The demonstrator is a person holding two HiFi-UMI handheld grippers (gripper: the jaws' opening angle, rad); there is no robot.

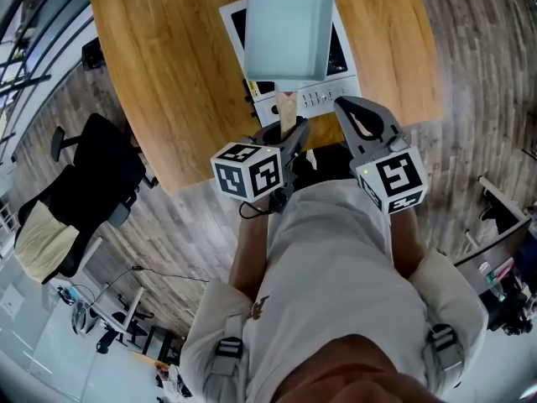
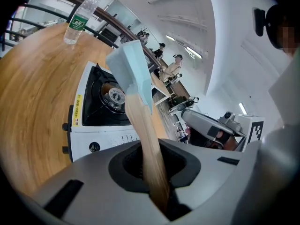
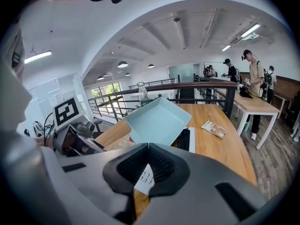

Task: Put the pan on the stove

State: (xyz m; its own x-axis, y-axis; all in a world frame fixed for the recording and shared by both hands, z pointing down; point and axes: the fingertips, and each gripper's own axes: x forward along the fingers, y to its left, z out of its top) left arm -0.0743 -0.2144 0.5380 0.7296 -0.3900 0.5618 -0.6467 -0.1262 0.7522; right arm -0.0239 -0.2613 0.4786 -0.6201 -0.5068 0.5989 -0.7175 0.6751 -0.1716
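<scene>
**Pan held over the stove, not yet set down**

The left gripper [image 1: 289, 134] is clamped on the pale wooden handle [image 2: 149, 149] of the light blue square pan [image 1: 285, 28], which hangs tilted above the white tabletop gas stove [image 1: 342, 81]. The next move, I judge, is to level the pan and lower it onto the burner [image 2: 115, 96]. The right gripper [image 1: 351, 112] is closed on nothing (just beside the handle). A clear plastic bottle [image 2: 78, 18] stands well apart on the wooden table [image 1: 168, 82], out of the way.

Your shirt [image 1: 327, 250] was off-white, short-sleeved, with small brown emblem [image 1: 258, 307] on front. Grey harness straps [image 1: 226, 349] with buckles lay over both your shoulders. Left gripper [image 1: 291, 128] and right gripper [image 1: 342, 105] had grey moulded shells and black ribbed pad recesses. Left cube [image 1: 247, 170] and right cube [image 1: 393, 179] were white with black square markers. Black cable [image 1: 252, 211] looped under left cube.
</scene>
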